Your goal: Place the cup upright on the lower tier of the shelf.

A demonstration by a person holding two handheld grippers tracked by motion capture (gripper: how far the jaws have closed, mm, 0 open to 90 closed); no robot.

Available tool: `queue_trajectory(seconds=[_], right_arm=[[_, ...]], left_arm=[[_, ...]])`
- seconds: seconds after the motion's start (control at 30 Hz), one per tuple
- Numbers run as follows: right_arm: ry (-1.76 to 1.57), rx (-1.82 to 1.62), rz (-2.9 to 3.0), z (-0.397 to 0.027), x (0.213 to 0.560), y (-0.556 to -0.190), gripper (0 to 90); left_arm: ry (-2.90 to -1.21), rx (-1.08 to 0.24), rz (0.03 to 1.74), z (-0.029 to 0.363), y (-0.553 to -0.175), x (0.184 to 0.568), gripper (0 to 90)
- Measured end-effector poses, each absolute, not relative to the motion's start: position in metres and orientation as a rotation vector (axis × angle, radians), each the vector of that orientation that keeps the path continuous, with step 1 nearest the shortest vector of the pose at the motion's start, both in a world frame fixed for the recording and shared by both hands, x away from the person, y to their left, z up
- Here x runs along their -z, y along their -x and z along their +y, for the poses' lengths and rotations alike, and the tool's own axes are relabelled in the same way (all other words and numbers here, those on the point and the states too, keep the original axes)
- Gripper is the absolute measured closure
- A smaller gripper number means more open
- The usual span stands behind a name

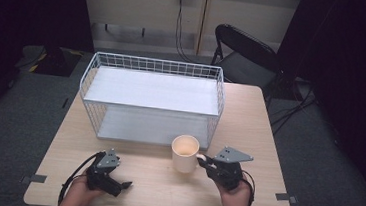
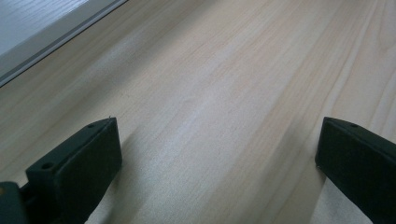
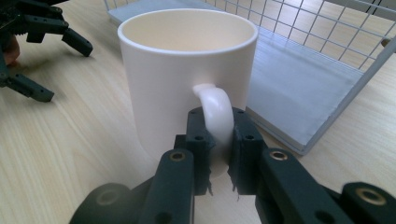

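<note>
Right now, from where I stand:

Desk: a pale wooden desk (image 1: 163, 186) with a person's two hands coming in over its near edge, each holding a claw.

Mug: a cream mug (image 1: 185, 153) stands upright on the desk, just in front of the wire rack, right of the middle. Its handle (image 3: 215, 112) points toward the person's right hand. The inside looks bare in the right gripper view.

Right claw: the right claw (image 1: 205, 161) is clenched on the mug's handle — in the right gripper view its two black jaws pinch the handle from either side, low on the loop. The right hand (image 1: 235, 198) grips it from behind.

Left claw: the left claw (image 1: 122, 185) sits low by the near left part of the desk, jaws spread wide with nothing between them but bare wood, as the left gripper view shows. It is well apart from the mug. The left hand (image 1: 80, 189) holds it.

Rack: a white wire rack (image 1: 151, 100) with two flat white shelves stands at the desk's far middle — its lower shelf (image 3: 289, 84) lies just beside the mug.

Beyond: a dark folding chair (image 1: 245, 53) behind the desk's far right corner.
</note>
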State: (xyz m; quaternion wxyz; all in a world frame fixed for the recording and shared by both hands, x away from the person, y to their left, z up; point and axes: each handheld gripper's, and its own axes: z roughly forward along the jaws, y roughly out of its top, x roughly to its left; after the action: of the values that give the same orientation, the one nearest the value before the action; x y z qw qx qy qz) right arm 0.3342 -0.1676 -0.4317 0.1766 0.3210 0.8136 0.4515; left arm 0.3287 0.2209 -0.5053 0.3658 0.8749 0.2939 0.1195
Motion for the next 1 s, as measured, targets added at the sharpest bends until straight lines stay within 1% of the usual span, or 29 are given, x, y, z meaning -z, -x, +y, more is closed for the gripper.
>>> queue_trajectory(seconds=[1.0], right_arm=[[-0.954, -1.318, 2.227, -0.144, 0.426, -0.354, 80.6]], left_arm=[[-2.250, -0.308, 0.756, 0.221, -0.329, 0.505, 0.0]])
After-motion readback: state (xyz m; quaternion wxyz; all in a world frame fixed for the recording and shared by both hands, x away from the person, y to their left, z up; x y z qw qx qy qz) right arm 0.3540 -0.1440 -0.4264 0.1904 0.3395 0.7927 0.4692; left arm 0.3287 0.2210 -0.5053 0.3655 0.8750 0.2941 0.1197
